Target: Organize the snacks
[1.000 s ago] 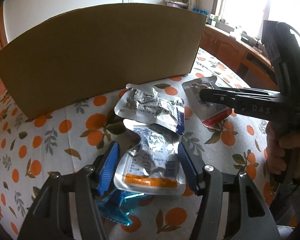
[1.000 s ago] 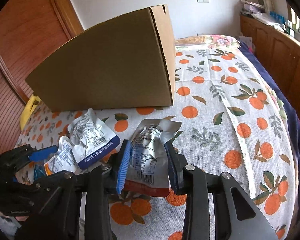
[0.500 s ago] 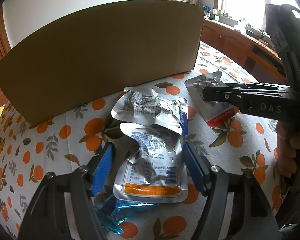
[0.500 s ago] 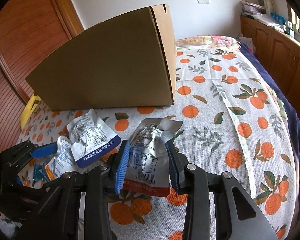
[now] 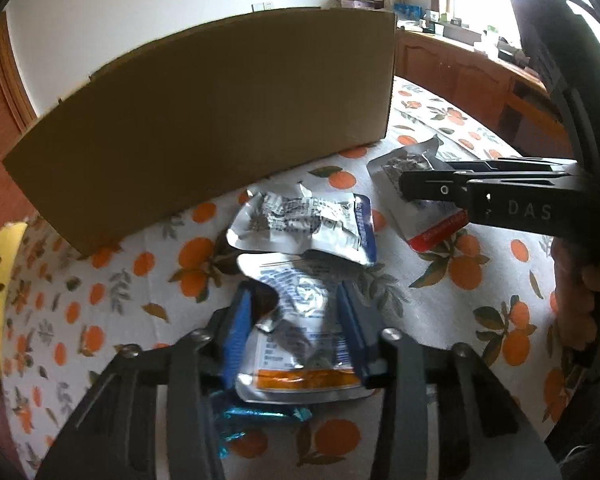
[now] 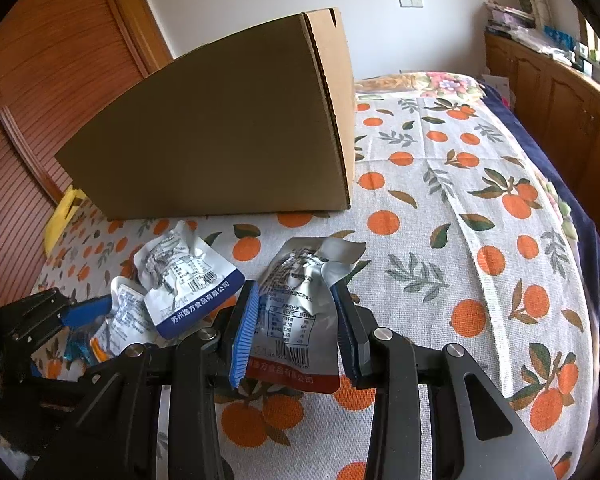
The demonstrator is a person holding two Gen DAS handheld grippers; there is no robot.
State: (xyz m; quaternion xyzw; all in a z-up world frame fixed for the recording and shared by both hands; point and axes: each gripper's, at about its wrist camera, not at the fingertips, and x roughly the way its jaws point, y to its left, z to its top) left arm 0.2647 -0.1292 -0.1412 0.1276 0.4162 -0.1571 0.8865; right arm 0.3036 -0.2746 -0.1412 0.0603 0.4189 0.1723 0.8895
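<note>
A big cardboard box [image 5: 204,128] stands on the orange-print cloth behind several silver snack packets. My left gripper [image 5: 296,320] has its blue pads closing onto the orange-striped packet [image 5: 300,384], which buckles between them. Under it lies a blue foil wrapper [image 5: 256,420]. A blue-striped packet [image 5: 304,224] lies free just beyond. My right gripper [image 6: 296,324] is shut on the red-striped packet [image 6: 296,304], still resting on the cloth. The right gripper's fingers [image 5: 416,192] reach in from the right over that packet in the left wrist view.
A yellow object [image 6: 60,216] lies left of the box. A hand [image 5: 580,280] holds the right gripper's handle. Wooden cabinets [image 6: 560,92] line the right side and a wooden door [image 6: 40,80] the left. Bare cloth [image 6: 480,240] stretches to the right.
The left jaws first spread wider, then drew in onto the orange-striped packet, crumpling it. The left view tipped slightly. The right gripper and its packet kept still.
</note>
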